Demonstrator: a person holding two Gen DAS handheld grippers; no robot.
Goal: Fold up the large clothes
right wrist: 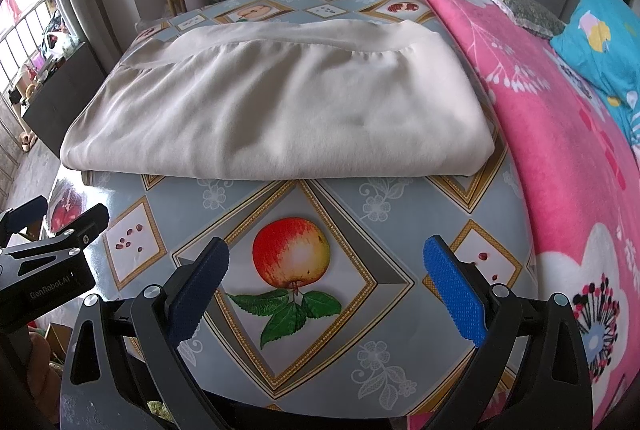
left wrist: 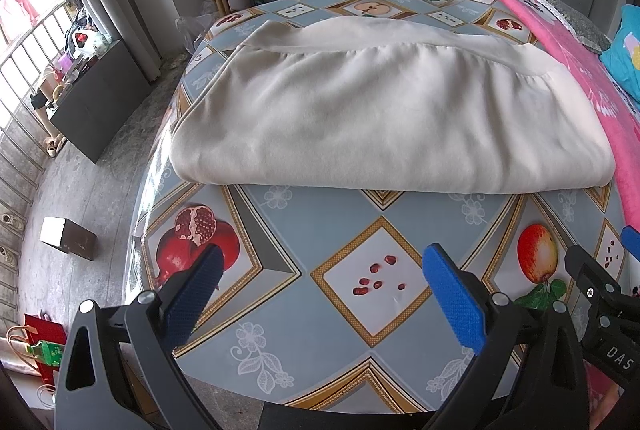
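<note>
We hold left tool (left wrist: 322, 270) and right tool (right wrist: 326, 266) spread, empty, short of the folded cream fabric garment (left wrist: 384, 118) on the fruit-patterned vinyl tabletop (left wrist: 328, 226); likely lining up another fold.

Your views are bright with daylight from the window (left wrist: 28, 30) on the left, which blows out to white. Glare streaks the tablecloth (left wrist: 148, 190); fisheye bending and dark vignetting crowd your corners.

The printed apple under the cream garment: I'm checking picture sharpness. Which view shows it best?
The right wrist view: the printed apple sits whole, central, leaves included. The left wrist view shows it small, at the right edge.
</note>
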